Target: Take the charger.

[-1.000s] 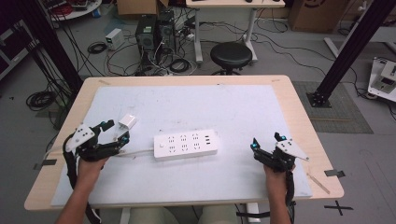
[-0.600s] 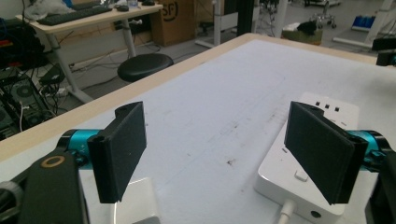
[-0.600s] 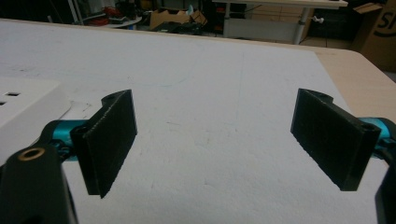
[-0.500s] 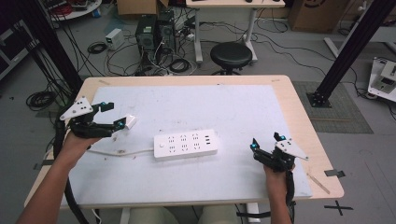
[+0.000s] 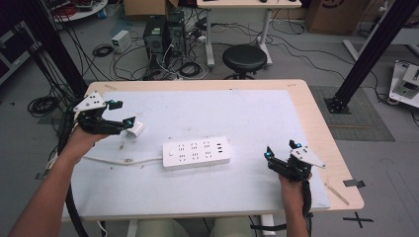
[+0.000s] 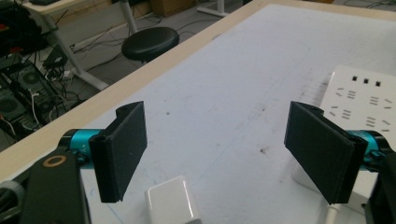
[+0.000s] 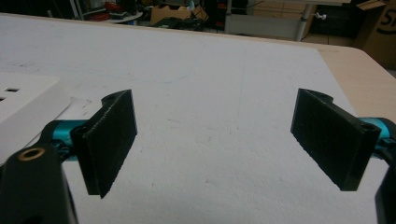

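A white power strip [image 5: 197,153] lies mid-table on the white mat, its cable [image 5: 118,160] running left. A small white plug adapter [image 5: 134,129] sits near the mat's left side. My left gripper [image 5: 121,114] hovers just left of the adapter, open; in the left gripper view the adapter [image 6: 172,205] lies low between the wide-apart jaws, with the power strip [image 6: 362,95] beyond at right. My right gripper [image 5: 280,149] is open near the table's front right, nothing between its jaws. In the right gripper view the power strip's end [image 7: 25,100] shows at left.
The wooden table [image 5: 316,118] carries a white mat [image 5: 232,111]. Behind the table are a black stool [image 5: 243,58], computer towers [image 5: 159,32] and cables on the floor. A black frame post [image 5: 368,54] stands at right.
My left gripper moved away from me toward the table's far left and now hovers beside the adapter. The right gripper stayed put.
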### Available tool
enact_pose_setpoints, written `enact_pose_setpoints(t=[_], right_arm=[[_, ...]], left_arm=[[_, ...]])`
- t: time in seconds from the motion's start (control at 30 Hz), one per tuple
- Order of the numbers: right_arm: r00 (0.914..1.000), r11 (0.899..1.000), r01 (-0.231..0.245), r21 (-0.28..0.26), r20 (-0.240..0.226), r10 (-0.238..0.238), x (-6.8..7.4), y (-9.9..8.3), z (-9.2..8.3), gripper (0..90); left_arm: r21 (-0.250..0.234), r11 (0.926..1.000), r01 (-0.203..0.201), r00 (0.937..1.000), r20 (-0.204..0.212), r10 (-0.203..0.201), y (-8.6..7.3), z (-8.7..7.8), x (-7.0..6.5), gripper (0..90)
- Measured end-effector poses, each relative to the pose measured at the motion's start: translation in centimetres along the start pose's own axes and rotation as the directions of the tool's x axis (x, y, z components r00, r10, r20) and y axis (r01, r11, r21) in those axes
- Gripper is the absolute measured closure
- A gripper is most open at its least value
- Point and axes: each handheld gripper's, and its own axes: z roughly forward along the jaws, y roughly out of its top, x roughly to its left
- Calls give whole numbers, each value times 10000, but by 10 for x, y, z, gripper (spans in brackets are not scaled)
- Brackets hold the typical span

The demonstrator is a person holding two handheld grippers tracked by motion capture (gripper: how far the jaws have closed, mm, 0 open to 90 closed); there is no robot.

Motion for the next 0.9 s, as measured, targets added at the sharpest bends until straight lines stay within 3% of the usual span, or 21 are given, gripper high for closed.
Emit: enact_pose_setpoints(t=[0.07, 0.1, 0.37, 0.63, 0.73, 0.83, 0.9], right_arm=[[10000, 10000, 7, 28, -12, -7, 0, 0, 0, 148], [10000, 10000, 8, 57, -17, -8, 0, 0, 0, 148], [10000, 9999, 16, 110, -8, -16, 0, 0, 1, 148], [10000, 9999, 47, 102, -21, -47, 0, 0, 1, 148], [10000, 9999, -5, 165, -25, 6, 0, 1, 1, 148], [10000, 9999, 28, 165, -31, -27, 0, 1, 1, 148], [10000, 9998, 38, 178, -31, -38, 0, 1, 2, 148]], left_arm=[[0, 10000, 0, 10000, 0, 0, 0, 0, 0, 212], [395, 9992, 94, 9999, -114, -90, -4, 5, 5, 212], [1213, 9899, 729, 9949, -781, -637, -9, 18, 8, 212], [1377, 9834, 1178, 9866, -1286, -1002, -18, 25, 12, 212], [1308, 9783, 1605, 9779, -1555, -1397, -25, 29, 15, 212], [1364, 9767, 1656, 9773, -1554, -1440, -26, 30, 15, 213], [1556, 9691, 1915, 9725, -1633, -1660, -31, 35, 17, 212]])
